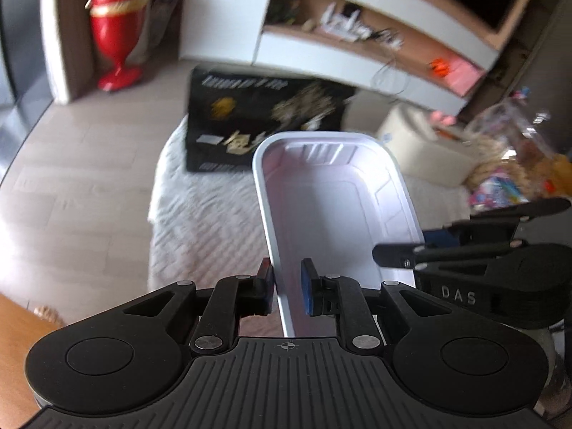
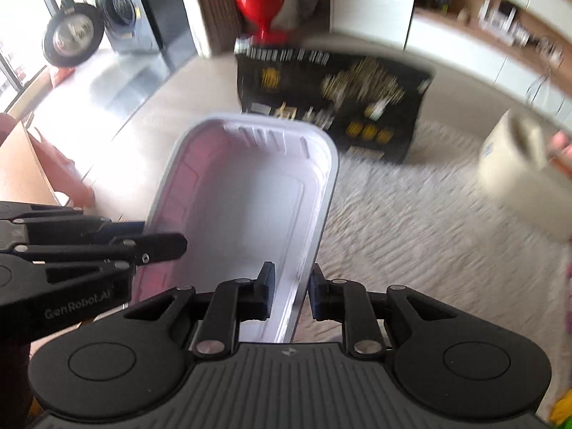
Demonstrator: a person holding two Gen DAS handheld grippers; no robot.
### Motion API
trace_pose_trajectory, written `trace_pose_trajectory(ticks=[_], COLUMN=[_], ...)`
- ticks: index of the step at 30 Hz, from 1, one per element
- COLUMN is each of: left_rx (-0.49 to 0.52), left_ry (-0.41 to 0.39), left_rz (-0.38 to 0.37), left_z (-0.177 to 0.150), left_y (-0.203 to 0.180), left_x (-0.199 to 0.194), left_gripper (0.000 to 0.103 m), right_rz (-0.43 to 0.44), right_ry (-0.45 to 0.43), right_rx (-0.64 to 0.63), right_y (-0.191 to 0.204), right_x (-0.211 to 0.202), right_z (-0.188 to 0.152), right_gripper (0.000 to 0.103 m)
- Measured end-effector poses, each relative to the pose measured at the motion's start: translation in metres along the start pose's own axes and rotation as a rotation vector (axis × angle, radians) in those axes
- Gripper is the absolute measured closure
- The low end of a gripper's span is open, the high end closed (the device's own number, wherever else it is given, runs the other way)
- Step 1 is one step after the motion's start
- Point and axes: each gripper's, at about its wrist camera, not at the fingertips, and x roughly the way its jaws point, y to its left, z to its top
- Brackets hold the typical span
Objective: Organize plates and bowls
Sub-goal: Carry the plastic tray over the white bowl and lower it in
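Note:
A white rectangular plastic tray hangs in the air above the rug, empty, with its long axis pointing away from me. My left gripper is shut on the tray's left long rim, the wall pinched between its pads. My right gripper is shut on the opposite long rim of the same tray. Each gripper shows in the other's view: the right gripper at the tray's right edge, the left gripper at its left edge. The scene is motion-blurred.
Below lies a white shaggy rug on a pale wood floor. A black box with gold print stands behind the tray, a red vase and white shelving beyond. A cream container and snack bags sit right; a wooden corner is near left.

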Motion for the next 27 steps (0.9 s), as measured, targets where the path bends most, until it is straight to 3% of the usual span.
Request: trace_pose_trajectory(ticks=[3,7,9,15,20,27], left_rx=[0.077,0.149,0.187,0.263,0.232,0.18], left_ry=[-0.072,-0.071,-0.056,0.003,0.007,0.01], left_rz=[-0.042,-0.14,-0.154,-0.125,-0.14,-0.17], left_z=[-0.009,-0.026,-0.035,-0.06,-0.062,-0.062], left_y=[-0.031,-0.068,-0.086,-0.117,-0.114,-0.103], left_x=[-0.011,-0.002,0.006,0.027,0.027,0.027], left_gripper=[0.083,0.084,0.084,0.085,0.085,0.085], right_rz=[-0.028,-0.075,-0.105,-0.104,-0.085,-0.081], right_ry=[-0.099,-0.213,-0.247,-0.181,-0.142,-0.17], right_rx=[-0.018,-0.012,0.002,0.053,0.062,0.073], right_y=[-0.014,-0.043,-0.059,-0.093,-0.096,-0.097], right_x=[-0.035,-0.069,-0.075,-0.057,-0.049,-0.059], right_z=[-0.016,-0.05,-0.069,-0.111,-0.122,-0.121], right_gripper=[0.081,0.08,0.08,0.079,0.079,0.074])
